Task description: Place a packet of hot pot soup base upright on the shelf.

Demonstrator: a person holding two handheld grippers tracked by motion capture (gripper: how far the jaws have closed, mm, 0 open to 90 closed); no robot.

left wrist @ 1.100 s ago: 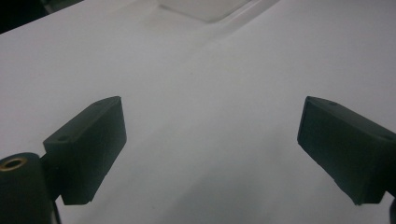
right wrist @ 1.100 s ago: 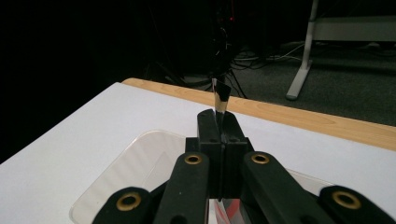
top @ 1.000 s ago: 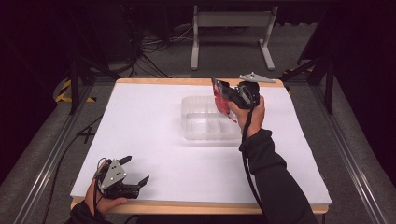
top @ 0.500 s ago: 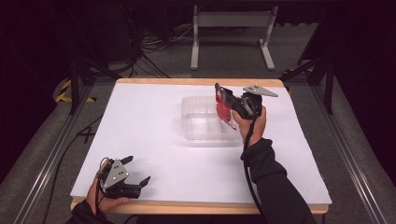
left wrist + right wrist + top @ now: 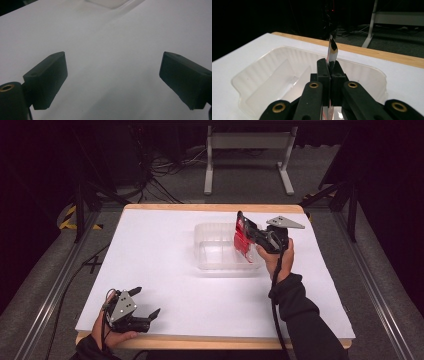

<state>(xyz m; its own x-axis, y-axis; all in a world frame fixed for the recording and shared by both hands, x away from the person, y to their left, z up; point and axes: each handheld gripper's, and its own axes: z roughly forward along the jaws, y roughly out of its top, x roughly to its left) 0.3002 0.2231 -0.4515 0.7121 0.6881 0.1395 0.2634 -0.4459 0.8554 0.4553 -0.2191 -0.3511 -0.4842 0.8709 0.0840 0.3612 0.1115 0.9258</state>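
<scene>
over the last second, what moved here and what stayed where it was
The right gripper, shut on the red packet, came down and slightly nearer, so the packet now hangs over the right end of the clear plastic tray. The left gripper stayed open at the table's near left corner; the tray did not shift.

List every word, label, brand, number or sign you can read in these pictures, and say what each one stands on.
None can be read.
Red packet, held in the right gripper over the clear plastic tray: it carries light markings, too small and blurred to read in the high view; it is edge-on in the right gripper view.
Clear plastic tray, white table cover, left gripper: no print visible.
</scene>
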